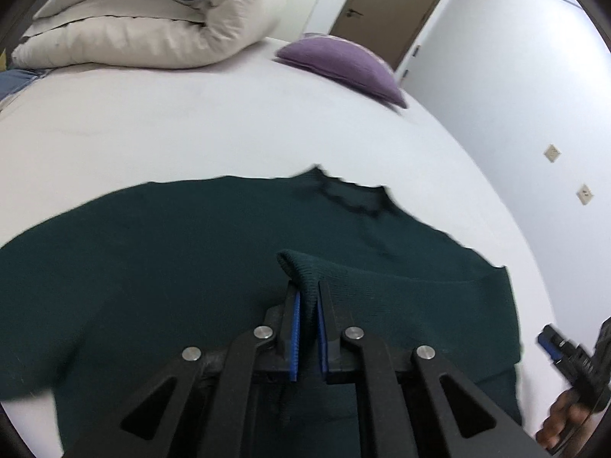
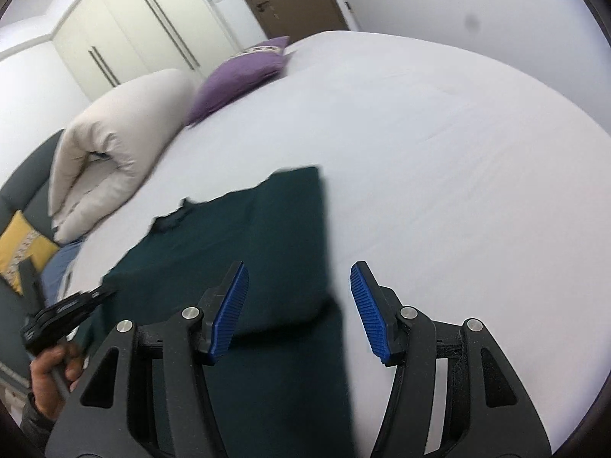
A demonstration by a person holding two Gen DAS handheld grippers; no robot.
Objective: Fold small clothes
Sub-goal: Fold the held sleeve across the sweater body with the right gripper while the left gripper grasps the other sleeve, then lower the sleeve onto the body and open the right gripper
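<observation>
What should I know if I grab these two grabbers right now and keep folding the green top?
Left gripper: shut on a fold of the dark green sweater, pinching a ribbed edge and lifting it a little above the rest.
Right gripper: open and holding nothing, hovering over the sweater's right edge.
The sweater lies mostly flat on the white bed, neck hole toward the far side. A purple cushion and a rolled duvet sit well beyond it.
Done: one edge gripped, and the right side looks already folded in.
Left: probably carry the pinched edge across, flatten it, then finish the folds.
</observation>
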